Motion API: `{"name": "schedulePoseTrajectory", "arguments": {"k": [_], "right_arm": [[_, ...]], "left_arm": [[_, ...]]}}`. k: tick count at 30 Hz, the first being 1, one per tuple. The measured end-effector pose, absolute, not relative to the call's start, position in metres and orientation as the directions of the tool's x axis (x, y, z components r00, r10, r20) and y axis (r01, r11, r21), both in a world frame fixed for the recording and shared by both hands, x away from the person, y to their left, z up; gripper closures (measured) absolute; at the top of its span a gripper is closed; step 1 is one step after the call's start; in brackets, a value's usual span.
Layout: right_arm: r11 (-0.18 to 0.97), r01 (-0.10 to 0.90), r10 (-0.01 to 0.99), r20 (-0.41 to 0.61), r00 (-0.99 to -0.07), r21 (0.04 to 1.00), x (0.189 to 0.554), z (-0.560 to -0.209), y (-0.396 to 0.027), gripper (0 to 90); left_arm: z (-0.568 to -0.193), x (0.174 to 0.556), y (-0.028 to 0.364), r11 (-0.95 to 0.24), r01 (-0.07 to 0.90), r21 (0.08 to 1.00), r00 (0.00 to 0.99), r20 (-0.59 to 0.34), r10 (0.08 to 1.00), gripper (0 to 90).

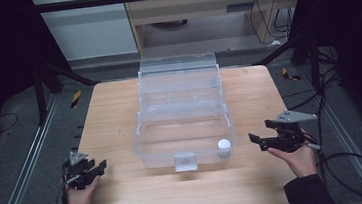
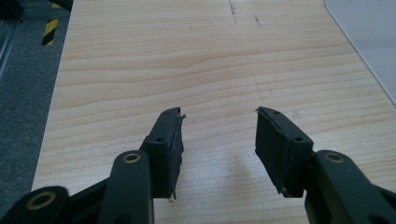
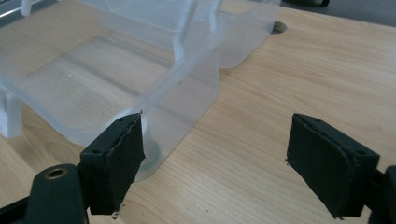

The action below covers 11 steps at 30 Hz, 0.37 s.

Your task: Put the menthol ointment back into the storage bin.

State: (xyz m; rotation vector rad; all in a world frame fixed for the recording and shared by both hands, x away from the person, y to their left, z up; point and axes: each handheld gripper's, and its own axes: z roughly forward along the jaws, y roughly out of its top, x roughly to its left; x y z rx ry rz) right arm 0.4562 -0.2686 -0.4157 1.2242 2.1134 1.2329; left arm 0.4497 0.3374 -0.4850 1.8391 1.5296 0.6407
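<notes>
Right tongs (image 1: 258, 142) released, empty, just right of ball (image 1: 224, 144) in box's (image 1: 139, 131) near-right corner; left tongs (image 1: 98, 168) released too, well apart

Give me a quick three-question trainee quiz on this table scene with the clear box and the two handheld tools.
1. True or false: the white ball lies inside the clear box, in its near corner on the right tool's side.
2. Multiple choice: which is nearer the ball? A) the left tool B) the right tool C) both are equally near
3. Fill in the gap: the jaws of both tools stand ___, with nothing between them.

Key: 1 true; 2 B; 3 open.
</notes>
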Motion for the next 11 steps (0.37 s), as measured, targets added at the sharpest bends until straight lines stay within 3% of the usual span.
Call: {"name": "schedulePoseTrajectory", "arguments": {"k": [5,11], "right_arm": [[0.213,0.519,0.861,0.091,-0.5,0.828,0.456,-0.434,-0.281,16.5],[0.192,0.573,0.901,0.089,-0.425,0.797,0.453,-0.463,-0.3,15.6]], "left_arm": [[-0.485,0.449,0.338,-0.108,0.658,0.745,0.197,-0.032,0.98,52.0],[-0.486,0.45,0.34,-0.106,0.656,0.747,0.18,-0.019,0.984,44.5]]}}
